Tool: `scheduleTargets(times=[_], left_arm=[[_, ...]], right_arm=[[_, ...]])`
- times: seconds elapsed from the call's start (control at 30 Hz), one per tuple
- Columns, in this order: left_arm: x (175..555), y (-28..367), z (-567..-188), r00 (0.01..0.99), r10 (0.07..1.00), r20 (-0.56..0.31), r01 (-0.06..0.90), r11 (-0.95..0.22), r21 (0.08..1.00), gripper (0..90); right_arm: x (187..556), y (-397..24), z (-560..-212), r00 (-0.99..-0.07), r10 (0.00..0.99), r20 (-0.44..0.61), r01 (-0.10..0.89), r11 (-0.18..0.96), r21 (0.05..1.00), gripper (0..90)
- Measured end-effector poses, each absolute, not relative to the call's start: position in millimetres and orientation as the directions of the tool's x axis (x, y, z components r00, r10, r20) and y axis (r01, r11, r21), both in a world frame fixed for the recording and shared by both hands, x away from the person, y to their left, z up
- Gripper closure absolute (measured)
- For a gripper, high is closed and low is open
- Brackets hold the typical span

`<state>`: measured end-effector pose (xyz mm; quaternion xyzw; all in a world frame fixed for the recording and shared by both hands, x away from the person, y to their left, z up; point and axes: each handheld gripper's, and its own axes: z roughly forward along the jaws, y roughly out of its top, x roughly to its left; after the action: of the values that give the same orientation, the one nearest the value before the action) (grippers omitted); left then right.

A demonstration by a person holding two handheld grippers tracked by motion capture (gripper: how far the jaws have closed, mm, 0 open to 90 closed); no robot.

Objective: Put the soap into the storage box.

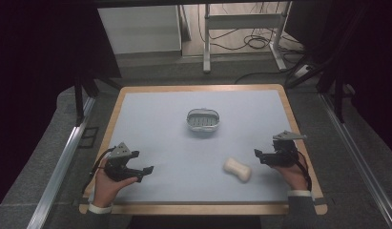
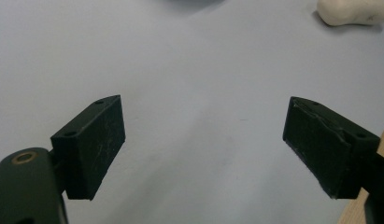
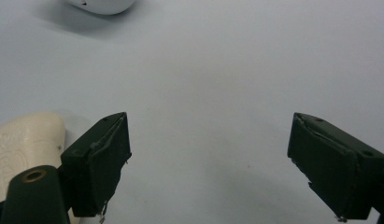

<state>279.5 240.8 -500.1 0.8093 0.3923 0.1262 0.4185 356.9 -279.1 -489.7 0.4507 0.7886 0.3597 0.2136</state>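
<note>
High view, cream soap bar (image 1: 237, 170) lying on pale blue surface (image 1: 155, 114) just beside right hand-held gripper (image 1: 258, 156), jaws spread wide and empty, left hand-held gripper (image 1: 145, 172) likewise spread, white soap dish (image 1: 202, 120) well apart at centre.

Matt cream soap bar (image 1: 237, 170), glossy white plastic dish (image 1: 202, 120).

Looks like a lab or test room. Wood-edged counter (image 1: 203, 88) with pale blue mat, grey carpet, aluminium rails (image 1: 60, 167) left and right, dark curtains, loose cables (image 1: 251, 43) under a far metal desk frame (image 1: 243, 21).
</note>
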Motion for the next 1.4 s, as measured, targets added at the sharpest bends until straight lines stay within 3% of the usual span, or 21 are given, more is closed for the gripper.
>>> scheduleTargets(times=[0.53,1.4], left_arm=[[279.7,241.7,-501.0,0.660,0.739,-0.139,0.532,-0.329,0.780,13.6],[280.3,241.5,-502.8,0.662,0.737,-0.140,0.535,-0.333,0.776,13.5]], right_arm=[[360.2,-280.5,-477.9,-0.479,0.877,-0.034,0.599,0.355,0.717,15.6],[354.9,-239.6,-447.5,-0.627,0.776,-0.072,0.574,0.523,0.630,18.3]])
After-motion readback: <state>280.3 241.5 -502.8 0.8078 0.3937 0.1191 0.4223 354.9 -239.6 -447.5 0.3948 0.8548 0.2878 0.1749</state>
